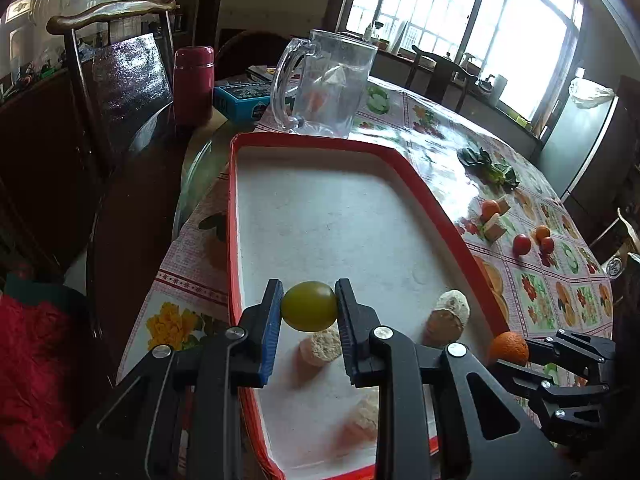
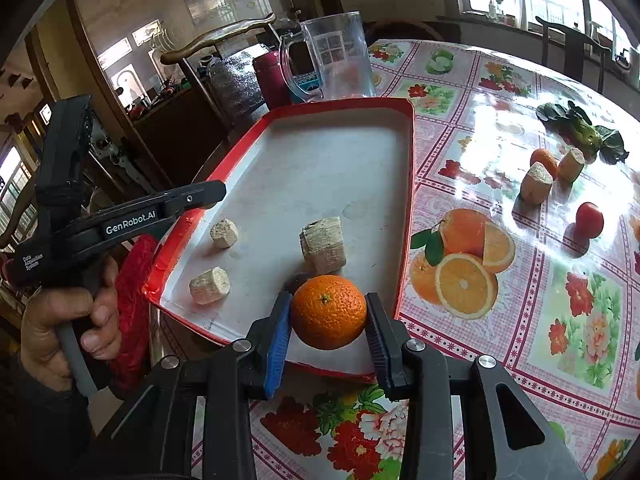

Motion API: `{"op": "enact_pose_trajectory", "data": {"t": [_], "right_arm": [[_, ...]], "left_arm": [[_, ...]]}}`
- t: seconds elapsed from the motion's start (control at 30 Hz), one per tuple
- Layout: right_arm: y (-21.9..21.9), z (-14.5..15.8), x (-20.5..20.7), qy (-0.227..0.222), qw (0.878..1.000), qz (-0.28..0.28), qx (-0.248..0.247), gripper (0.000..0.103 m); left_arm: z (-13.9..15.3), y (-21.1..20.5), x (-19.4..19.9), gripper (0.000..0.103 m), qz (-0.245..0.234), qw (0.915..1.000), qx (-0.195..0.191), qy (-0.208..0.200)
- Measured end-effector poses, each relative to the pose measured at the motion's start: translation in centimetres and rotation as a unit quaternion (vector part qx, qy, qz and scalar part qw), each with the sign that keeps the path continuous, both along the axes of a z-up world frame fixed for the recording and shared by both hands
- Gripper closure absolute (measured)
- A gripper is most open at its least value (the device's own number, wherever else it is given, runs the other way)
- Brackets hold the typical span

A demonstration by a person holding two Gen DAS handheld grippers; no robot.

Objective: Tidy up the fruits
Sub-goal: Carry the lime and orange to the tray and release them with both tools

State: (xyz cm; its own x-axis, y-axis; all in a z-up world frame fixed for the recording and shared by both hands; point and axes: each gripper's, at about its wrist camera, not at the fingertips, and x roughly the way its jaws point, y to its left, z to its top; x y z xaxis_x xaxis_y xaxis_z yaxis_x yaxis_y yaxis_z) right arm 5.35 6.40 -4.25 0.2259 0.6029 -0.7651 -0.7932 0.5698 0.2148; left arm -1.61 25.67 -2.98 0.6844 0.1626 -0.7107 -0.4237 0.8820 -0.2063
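Observation:
My left gripper (image 1: 309,306) is shut on a small green-yellow fruit (image 1: 309,306) and holds it above the near part of the red-rimmed white tray (image 1: 432,200). My right gripper (image 2: 328,312) is shut on an orange mandarin (image 2: 328,312) over the tray's near right corner (image 2: 404,208). That mandarin (image 1: 509,348) also shows at the tray's right edge in the left wrist view. Three pale beige chunks (image 2: 323,246) lie in the tray. On the table beyond sit red tomatoes (image 1: 522,244), small oranges (image 1: 542,233), two beige chunks (image 2: 536,182) and a leafy green (image 1: 490,168).
A glass mug (image 1: 328,84) stands just behind the tray, with a maroon flask (image 1: 193,84) and a blue box (image 1: 240,100) to its left. A wooden chair (image 1: 116,80) stands at the table's far left. A hand (image 2: 68,320) grips the left tool. Flowered oilcloth (image 2: 520,280) covers the table.

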Motion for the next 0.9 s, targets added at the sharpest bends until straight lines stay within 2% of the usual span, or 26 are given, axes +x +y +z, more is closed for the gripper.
{"op": "enact_pose_trajectory", "data": {"t": [0.33, 0.67, 0.73, 0.8, 0.9], "right_arm": [[0.6, -0.2, 0.1, -0.015, 1.0, 0.009, -0.01, 0.067], [0.6, -0.1, 0.1, -0.009, 1.0, 0.015, -0.008, 0.063], [0.4, 0.0, 0.1, -0.01, 1.0, 0.013, -0.007, 0.06], [0.2, 0.1, -0.1, -0.01, 1.0, 0.015, -0.003, 0.06], [-0.2, 0.4, -0.3, -0.012, 1.0, 0.016, 0.002, 0.06]], "left_arm": [[-1.9, 0.0, 1.6, 0.079, -0.012, 0.9996, -0.001, 0.024], [-1.9, -0.5, 1.7, 0.078, -0.012, 0.9991, 0.013, 0.038], [-1.8, -0.7, 1.6, 0.073, -0.012, 0.9989, 0.016, 0.041], [-1.5, -1.0, 1.4, 0.055, -0.011, 0.9989, 0.021, 0.042], [-1.1, -1.6, 1.0, 0.054, -0.014, 0.9987, 0.027, 0.04]]}}
